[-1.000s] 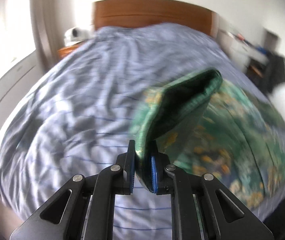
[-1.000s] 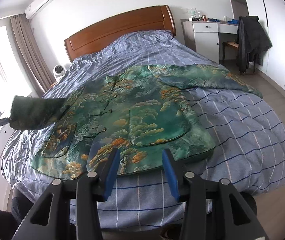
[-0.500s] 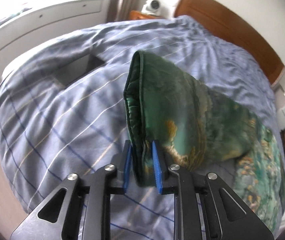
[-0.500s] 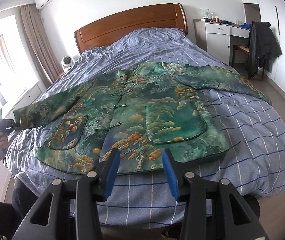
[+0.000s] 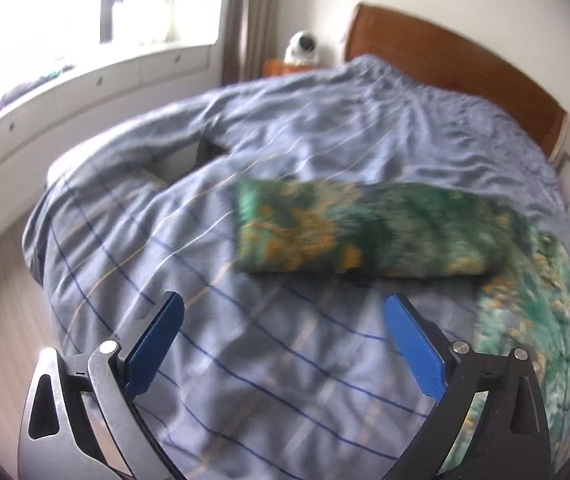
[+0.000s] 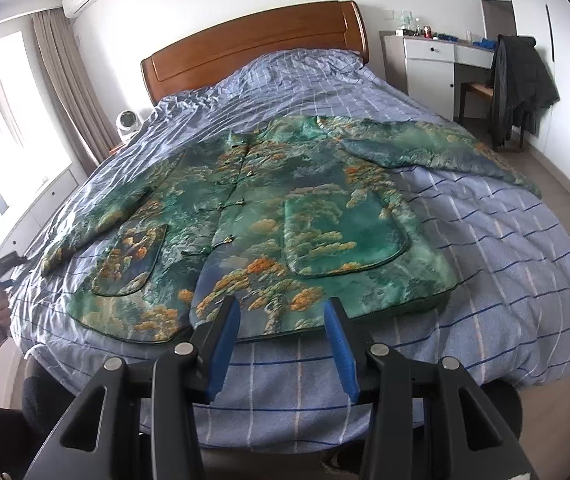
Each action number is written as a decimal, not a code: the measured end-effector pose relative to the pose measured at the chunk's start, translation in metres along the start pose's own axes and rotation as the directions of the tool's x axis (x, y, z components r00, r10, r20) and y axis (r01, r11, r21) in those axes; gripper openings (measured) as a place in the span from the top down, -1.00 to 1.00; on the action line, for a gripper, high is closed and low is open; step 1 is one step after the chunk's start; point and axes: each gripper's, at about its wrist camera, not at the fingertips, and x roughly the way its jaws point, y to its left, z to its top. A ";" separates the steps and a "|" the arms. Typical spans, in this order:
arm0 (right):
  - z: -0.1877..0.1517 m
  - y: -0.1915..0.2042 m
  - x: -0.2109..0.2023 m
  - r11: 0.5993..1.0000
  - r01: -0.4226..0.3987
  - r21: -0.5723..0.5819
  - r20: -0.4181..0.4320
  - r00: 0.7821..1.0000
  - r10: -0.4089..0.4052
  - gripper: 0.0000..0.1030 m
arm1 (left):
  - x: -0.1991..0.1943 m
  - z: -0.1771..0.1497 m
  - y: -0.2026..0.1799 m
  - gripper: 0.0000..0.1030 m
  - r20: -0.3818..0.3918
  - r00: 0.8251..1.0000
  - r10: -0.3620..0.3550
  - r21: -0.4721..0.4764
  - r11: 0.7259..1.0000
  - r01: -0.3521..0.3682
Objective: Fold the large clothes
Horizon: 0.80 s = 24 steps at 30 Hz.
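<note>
Beyond the left gripper's point(image 5: 283, 344) opening fingers point(image 5: 157, 346), the jacket sleeve point(image 5: 365, 232), untouched.

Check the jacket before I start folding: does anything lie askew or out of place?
Nothing is damaged. The green jacket lies flat on the bed, front up. Its two sleeves are uneven: one sleeve angles down beside the body, while the other sleeve stretches out sideways.

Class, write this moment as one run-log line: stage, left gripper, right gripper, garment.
stage: spreading | left gripper: opening, empty, sleeve beyond | right gripper: open, empty | jacket: flat, unfolded on bed
</note>
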 end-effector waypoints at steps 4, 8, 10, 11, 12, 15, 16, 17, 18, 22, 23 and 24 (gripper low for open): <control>0.006 -0.010 -0.004 0.997 0.074 0.003 0.022 0.997 -0.075 -0.08 | -0.024 -0.011 -0.042 -0.96 -0.007 0.998 -0.059 0.118 0.991 0.059; 0.015 -0.030 -0.012 0.987 0.153 0.042 0.033 0.987 -0.154 -0.08 | -0.042 -0.030 -0.090 -0.97 -0.042 0.996 -0.081 0.271 0.959 0.089; 0.020 -0.041 -0.020 0.979 0.192 0.062 0.051 0.979 -0.195 -0.08 | -0.048 -0.041 -0.109 -0.99 -0.052 0.995 -0.082 0.308 0.947 0.094; 0.023 -0.046 -0.027 0.974 0.216 0.068 0.067 0.973 -0.220 -0.08 | -0.051 -0.048 -0.117 -0.99 -0.061 0.994 -0.085 0.321 0.942 0.101; 0.025 -0.049 -0.031 0.971 0.230 0.071 0.076 0.969 -0.235 -0.08 | -0.053 -0.054 -0.124 -0.99 -0.067 0.994 -0.086 0.332 0.938 0.103; 0.029 -0.057 -0.049 0.955 0.288 0.075 0.117 0.948 -0.295 -0.08 | -0.064 -0.073 -0.144 -0.99 -0.066 0.994 -0.087 0.359 0.927 0.105; 0.030 -0.059 -0.055 0.950 0.303 0.075 0.129 0.942 -0.311 -0.09 | -0.070 -0.078 -0.151 -1.00 -0.060 0.994 -0.090 0.370 0.923 0.106; 0.032 -0.061 -0.061 0.946 0.316 0.076 0.139 0.936 -0.323 -0.14 | -0.075 -0.081 -0.157 -1.00 -0.053 0.995 -0.090 0.382 0.919 0.103; 0.034 -0.062 -0.064 0.945 0.319 0.078 0.144 0.934 -0.327 -0.19 | -0.083 -0.083 -0.165 -1.00 -0.041 0.996 -0.085 0.405 0.909 0.094; 0.050 -0.067 -0.088 0.947 0.316 0.065 0.183 0.929 -0.323 -0.33 | -0.115 -0.086 -0.179 -1.00 0.014 0.985 -0.174 0.444 0.883 0.149; 0.058 -0.069 -0.097 0.949 0.308 0.061 0.204 0.927 -0.314 -0.34 | -0.123 -0.086 -0.180 -1.00 0.036 0.978 -0.205 0.442 0.881 0.169; 0.062 -0.070 -0.103 0.952 0.301 0.057 0.218 0.927 -0.306 -0.35 | -0.133 -0.085 -0.181 -1.00 0.068 0.971 -0.229 0.446 0.878 0.176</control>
